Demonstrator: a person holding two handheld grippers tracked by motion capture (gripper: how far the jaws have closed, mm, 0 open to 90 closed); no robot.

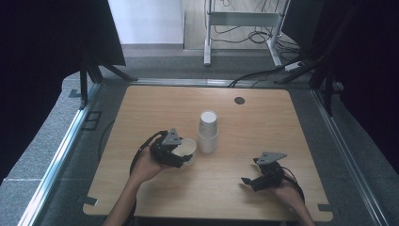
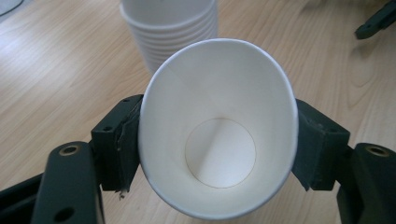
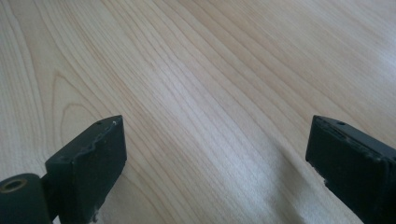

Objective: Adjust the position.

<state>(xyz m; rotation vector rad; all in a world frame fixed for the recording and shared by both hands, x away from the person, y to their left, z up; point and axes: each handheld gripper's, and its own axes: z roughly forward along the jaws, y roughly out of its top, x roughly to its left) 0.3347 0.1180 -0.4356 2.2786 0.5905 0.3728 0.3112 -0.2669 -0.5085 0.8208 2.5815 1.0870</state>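
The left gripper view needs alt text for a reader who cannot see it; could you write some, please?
A white paper cup, squeezed oval between the left gripper's two black jaws, faces the camera with its empty inside showing. Behind it a stack of cups stands on the wooden table.

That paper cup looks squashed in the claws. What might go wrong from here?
The left gripper squeezes the cup into an oval, so it might crease or pop out. The cup is close to the stack, so a swing might topple it. The right gripper is open and apart, too far off to steady anything.
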